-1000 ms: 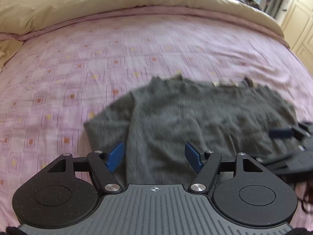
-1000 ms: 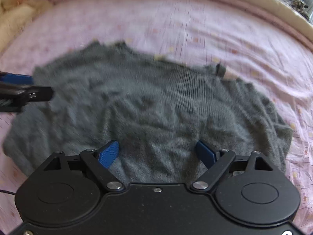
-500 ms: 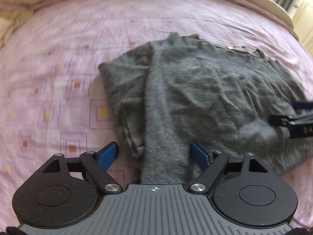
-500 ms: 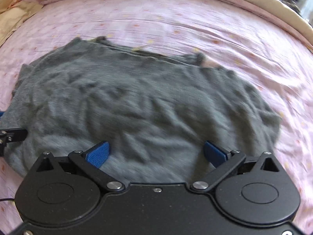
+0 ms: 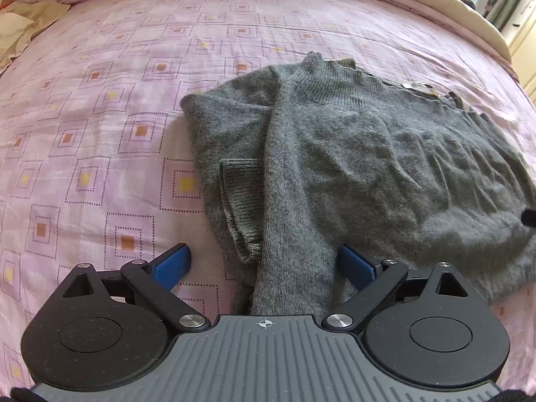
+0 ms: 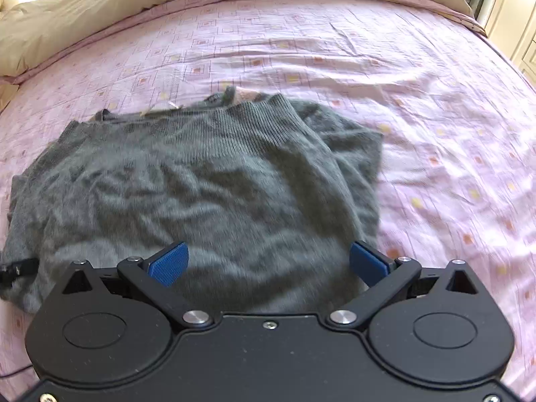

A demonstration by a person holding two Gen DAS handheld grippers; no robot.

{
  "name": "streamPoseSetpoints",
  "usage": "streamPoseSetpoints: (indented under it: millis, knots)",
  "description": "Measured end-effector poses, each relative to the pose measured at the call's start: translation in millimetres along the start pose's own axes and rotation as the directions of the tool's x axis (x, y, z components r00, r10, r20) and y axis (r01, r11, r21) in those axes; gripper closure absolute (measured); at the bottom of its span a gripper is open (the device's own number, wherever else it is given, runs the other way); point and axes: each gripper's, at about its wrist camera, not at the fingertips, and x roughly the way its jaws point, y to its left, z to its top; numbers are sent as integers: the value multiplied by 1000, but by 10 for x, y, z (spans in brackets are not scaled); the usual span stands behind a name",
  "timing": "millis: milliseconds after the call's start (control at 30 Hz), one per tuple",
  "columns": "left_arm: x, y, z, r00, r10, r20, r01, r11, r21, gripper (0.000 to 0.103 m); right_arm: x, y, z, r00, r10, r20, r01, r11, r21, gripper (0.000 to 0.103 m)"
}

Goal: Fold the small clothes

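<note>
A grey knit sweater (image 5: pixel 351 167) lies flat and rumpled on the pink bedsheet (image 5: pixel 100 117). One sleeve (image 5: pixel 288 234) is folded across its body, ribbed cuff (image 5: pixel 239 184) showing.

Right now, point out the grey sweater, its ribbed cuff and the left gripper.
grey sweater (image 6: pixel 207 194), right wrist view, middle of body.
ribbed cuff (image 5: pixel 241 181), left wrist view, cuff's ribbing.
left gripper (image 5: pixel 264 261), left wrist view, between fingertips.

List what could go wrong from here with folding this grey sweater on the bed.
1. The ribbed cuff lies doubled under the sleeve crossing the grey sweater; the open left gripper may pinch several layers together and drag the stack.
2. The body is wrinkled in front of the open right gripper, so creases may get folded in.
3. The pink bedsheet is loose and rumpled; a low grasp could catch it too.
</note>
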Motion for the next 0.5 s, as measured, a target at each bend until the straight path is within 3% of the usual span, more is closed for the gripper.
streamPoseSetpoints:
  millis: [133,233,333,500]
  knots:
    - [-50,22,-80,1000,15,-27,-16,999,-28,7,56,-91,-178,996,-54,-76,53,999,-14,1]
    - [-90,33,-194,998,31,-48,-34,998,-46,7,135,-259,-351,988,-69,-141,75,996,39,1]
    - [-138,34,-316,998,45,-47,-48,997,-56,6,114,-410,-480,991,-36,-128,49,994,102,1]
    - [-143,-17,-438,995,75,-66,-80,993,-86,0,95,-446,-534,993,-8,-114,18,996,82,0]
